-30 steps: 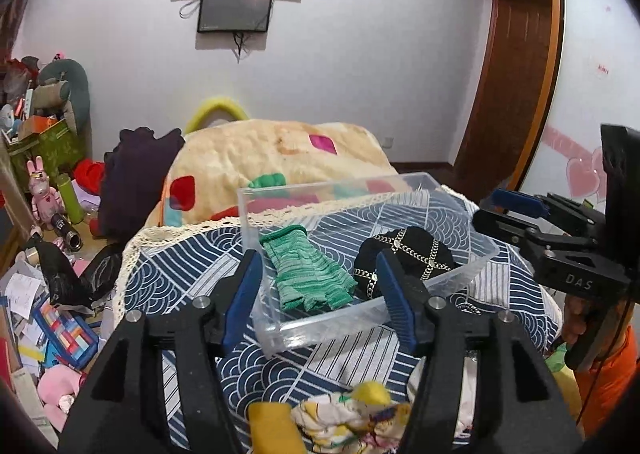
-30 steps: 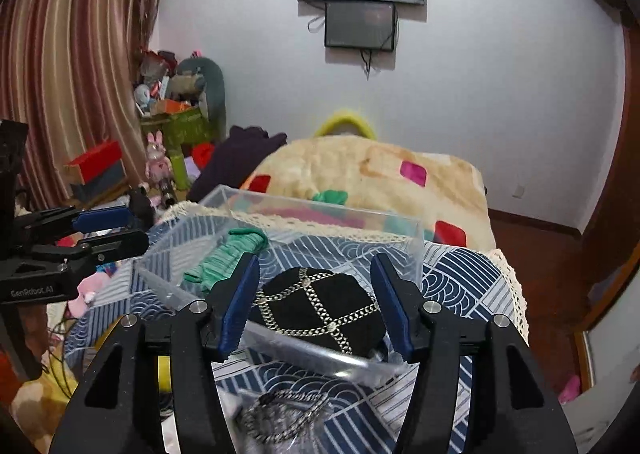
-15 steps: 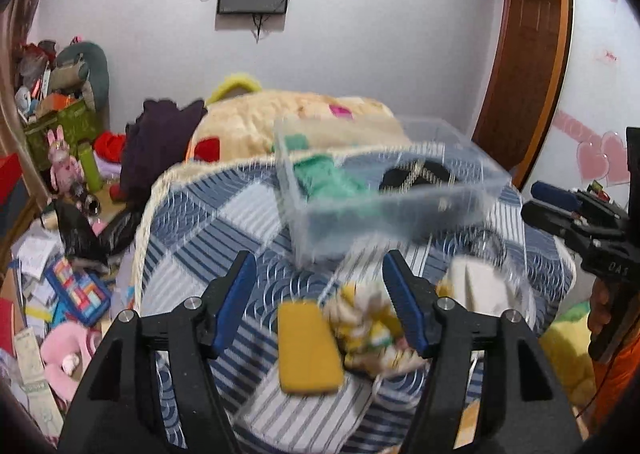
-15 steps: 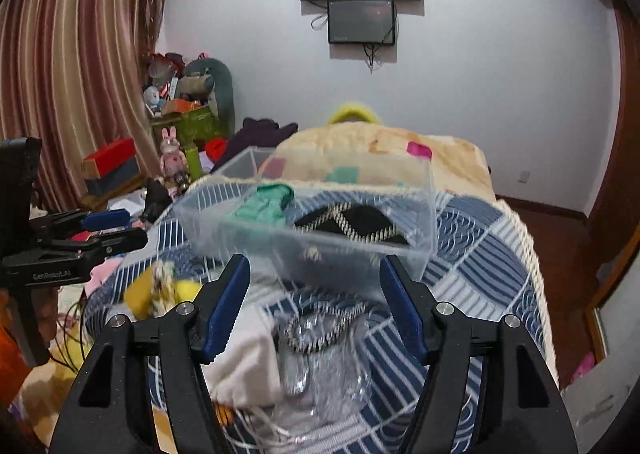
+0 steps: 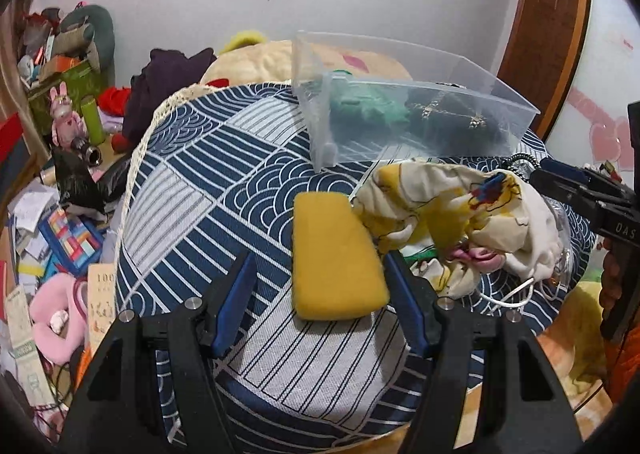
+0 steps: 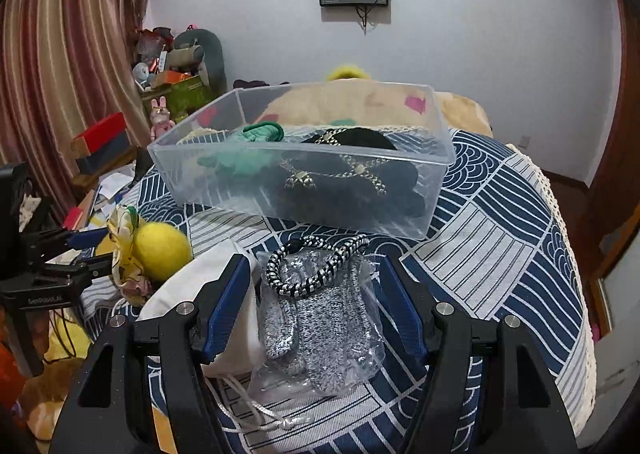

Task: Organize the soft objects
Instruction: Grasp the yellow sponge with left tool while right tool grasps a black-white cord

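A clear plastic bin stands on the blue patterned table and holds a green glove and a black hat with gold chains. A yellow sponge lies in front of my open left gripper, partly between its fingers. A yellow and white printed cloth lies to the sponge's right. My open right gripper hangs over a grey knit item in a clear bag with a black and white braided cord. A white drawstring bag lies by its left finger.
The table cover has a lace edge at the back. The floor to the left is strewn with toys, papers and boxes. A bed with a patchwork blanket lies behind the table. A wooden door is to the right.
Both grippers have pulled back and tilted down from the bin. The left now hangs over the yellow sponge, the right over the bagged grey knit. Both stay open.
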The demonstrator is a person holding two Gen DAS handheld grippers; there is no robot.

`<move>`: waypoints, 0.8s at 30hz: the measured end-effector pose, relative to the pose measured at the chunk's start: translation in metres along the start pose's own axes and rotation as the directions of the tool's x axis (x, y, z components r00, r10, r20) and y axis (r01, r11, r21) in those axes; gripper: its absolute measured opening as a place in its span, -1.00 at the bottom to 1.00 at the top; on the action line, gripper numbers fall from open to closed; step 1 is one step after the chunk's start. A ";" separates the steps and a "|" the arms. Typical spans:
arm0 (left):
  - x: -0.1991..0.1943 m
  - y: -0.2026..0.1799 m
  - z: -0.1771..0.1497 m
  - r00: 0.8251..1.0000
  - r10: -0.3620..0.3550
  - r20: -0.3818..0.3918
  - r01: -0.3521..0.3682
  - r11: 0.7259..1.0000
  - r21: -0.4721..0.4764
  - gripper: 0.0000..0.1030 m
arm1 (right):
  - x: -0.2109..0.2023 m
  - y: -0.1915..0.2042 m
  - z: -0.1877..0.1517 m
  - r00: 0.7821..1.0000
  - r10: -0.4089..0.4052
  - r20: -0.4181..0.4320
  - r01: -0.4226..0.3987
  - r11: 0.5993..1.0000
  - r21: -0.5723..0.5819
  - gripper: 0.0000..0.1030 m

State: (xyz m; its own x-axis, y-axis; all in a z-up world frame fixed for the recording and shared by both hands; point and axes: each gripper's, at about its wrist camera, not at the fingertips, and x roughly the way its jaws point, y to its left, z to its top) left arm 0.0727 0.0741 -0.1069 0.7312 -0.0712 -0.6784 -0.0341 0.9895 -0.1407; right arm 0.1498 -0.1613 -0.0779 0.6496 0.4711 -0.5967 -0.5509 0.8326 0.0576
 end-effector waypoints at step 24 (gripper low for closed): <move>-0.041 -0.008 0.037 0.985 -0.038 0.167 0.037 0.999 0.008 -0.27 | -0.037 -0.004 0.015 0.990 0.008 0.138 -0.008 1.000 0.000 -0.77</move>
State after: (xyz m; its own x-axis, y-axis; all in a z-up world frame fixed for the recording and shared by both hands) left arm 0.0679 0.0736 -0.0516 0.8356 -0.0870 -0.5425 -0.0012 0.9871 -0.1601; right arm 0.1352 -0.1777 -0.0442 0.7110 0.5137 -0.4802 -0.5565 0.8285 0.0623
